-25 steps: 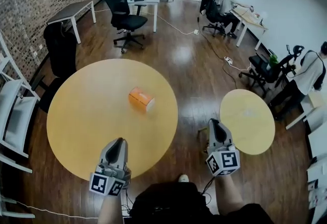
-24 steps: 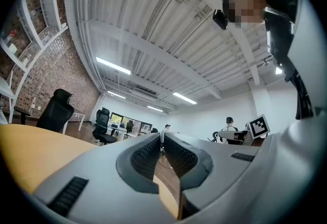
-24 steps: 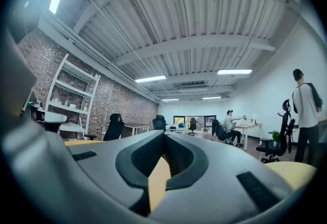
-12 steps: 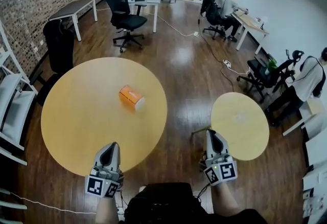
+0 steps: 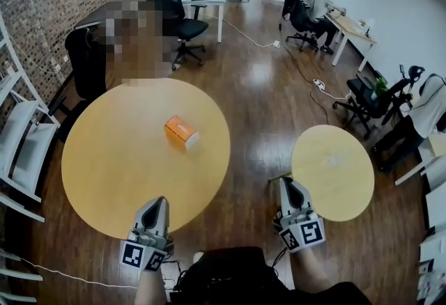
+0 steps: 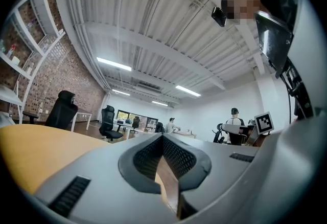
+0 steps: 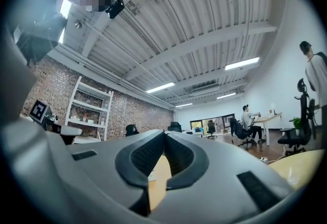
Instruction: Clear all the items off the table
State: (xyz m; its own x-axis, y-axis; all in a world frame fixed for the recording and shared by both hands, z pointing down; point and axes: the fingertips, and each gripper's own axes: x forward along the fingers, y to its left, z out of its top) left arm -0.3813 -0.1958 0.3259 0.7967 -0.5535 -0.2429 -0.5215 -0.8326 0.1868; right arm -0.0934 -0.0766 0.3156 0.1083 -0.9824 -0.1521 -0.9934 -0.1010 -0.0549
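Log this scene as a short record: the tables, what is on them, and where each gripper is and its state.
Large table: round, yellow top, on a wooden floor
Item to clear: one orange box, lying near the table's middle
Small table: round, yellow top, to the right; nothing visible on it
Left gripper: jaws shut, empty, at the large table's near edge, short of the box
Right gripper: jaws shut, empty, over the floor between the two tables
Task status: box not yet touched
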